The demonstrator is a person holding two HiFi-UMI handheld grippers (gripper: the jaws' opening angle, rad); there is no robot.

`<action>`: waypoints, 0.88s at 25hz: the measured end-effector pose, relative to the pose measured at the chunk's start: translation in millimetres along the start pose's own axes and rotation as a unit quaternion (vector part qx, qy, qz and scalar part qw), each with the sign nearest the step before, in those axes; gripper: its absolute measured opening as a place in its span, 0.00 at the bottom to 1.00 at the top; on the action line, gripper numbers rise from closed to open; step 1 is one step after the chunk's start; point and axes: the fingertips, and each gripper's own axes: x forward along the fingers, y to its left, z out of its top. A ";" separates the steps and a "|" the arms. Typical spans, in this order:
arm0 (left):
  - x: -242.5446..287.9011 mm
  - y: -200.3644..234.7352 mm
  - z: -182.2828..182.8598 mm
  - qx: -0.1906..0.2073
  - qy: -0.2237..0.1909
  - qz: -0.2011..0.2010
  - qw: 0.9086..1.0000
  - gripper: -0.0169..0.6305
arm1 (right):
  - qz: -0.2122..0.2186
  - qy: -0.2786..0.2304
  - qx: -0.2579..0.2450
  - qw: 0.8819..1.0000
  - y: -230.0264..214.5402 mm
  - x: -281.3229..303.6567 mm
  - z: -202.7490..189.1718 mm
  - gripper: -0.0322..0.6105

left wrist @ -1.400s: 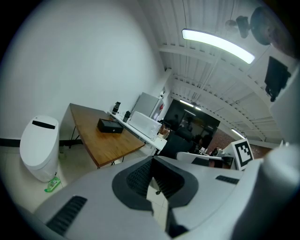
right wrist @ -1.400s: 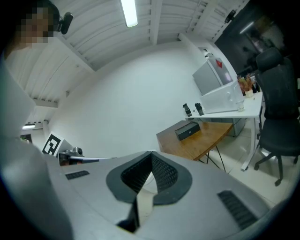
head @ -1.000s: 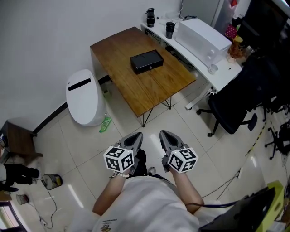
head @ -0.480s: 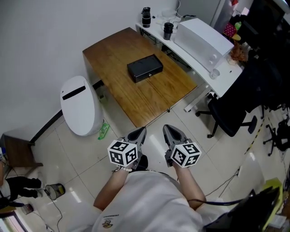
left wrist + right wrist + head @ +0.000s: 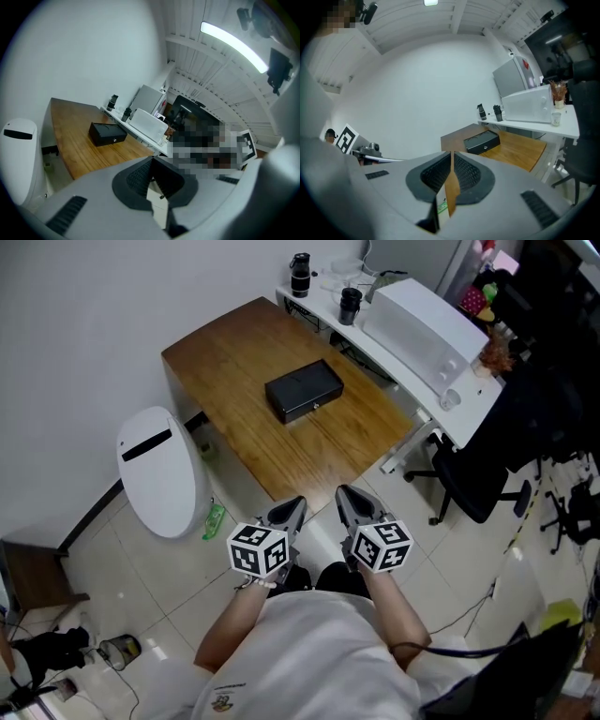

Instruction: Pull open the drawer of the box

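Head view: box (image 5: 304, 391) upper centre, well apart from my left gripper (image 5: 292, 509), pressed together, and right gripper (image 5: 345, 496), opening, empty; unbraced, the box may slide.

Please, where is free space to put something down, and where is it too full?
The wooden table is bare all around the black box: one wide patch between box and wall, another between box and the near edge. The white desk beside it is crowded with a white machine, two dark bottles and a cup.
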 end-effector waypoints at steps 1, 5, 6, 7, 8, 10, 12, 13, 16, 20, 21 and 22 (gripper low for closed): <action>3.9 3.5 2.4 -0.001 0.001 -0.003 1.000 0.03 | -0.004 0.000 -0.004 1.000 -2.7 6.4 2.5 0.05; 21.1 11.7 5.2 -0.002 0.011 -0.012 1.000 0.03 | -0.022 0.007 -0.017 1.000 -20.8 26.4 6.6 0.06; 25.7 13.7 4.7 -0.003 0.015 -0.014 1.000 0.03 | -0.027 0.009 -0.018 0.999 -27.4 31.2 7.0 0.06; 30.2 15.9 3.8 -0.006 0.019 -0.015 1.000 0.03 | -0.033 0.010 -0.018 0.999 -34.1 36.1 7.4 0.07; 34.4 18.4 3.0 -0.008 0.022 -0.017 1.000 0.03 | -0.037 0.012 -0.017 0.999 -40.6 41.1 7.9 0.08; 42.5 23.7 2.8 -0.016 0.027 -0.019 0.999 0.03 | -0.045 0.016 -0.017 0.999 -52.7 51.6 8.5 0.09; 51.7 29.4 4.5 -0.024 0.027 -0.019 0.999 0.03 | -0.049 0.022 -0.020 0.998 -65.9 62.5 9.0 0.11; 57.1 33.0 6.0 -0.026 0.026 -0.017 0.999 0.03 | -0.049 0.026 -0.022 0.998 -72.6 69.0 9.3 0.12; 74.4 46.0 12.4 -0.028 0.026 -0.008 0.999 0.03 | -0.044 0.037 -0.027 0.998 -90.3 94.1 8.9 0.14; 96.7 67.0 27.4 -0.045 0.022 0.004 0.999 0.03 | -0.034 0.057 -0.050 0.997 -108.4 138.0 8.9 0.17; 102.9 71.5 29.7 -0.050 0.023 0.007 0.998 0.03 | -0.032 0.064 -0.055 0.996 -113.8 148.9 7.4 0.18; 109.2 75.8 31.3 -0.054 0.024 0.010 0.998 0.03 | -0.031 0.072 -0.060 0.995 -119.5 159.5 5.0 0.18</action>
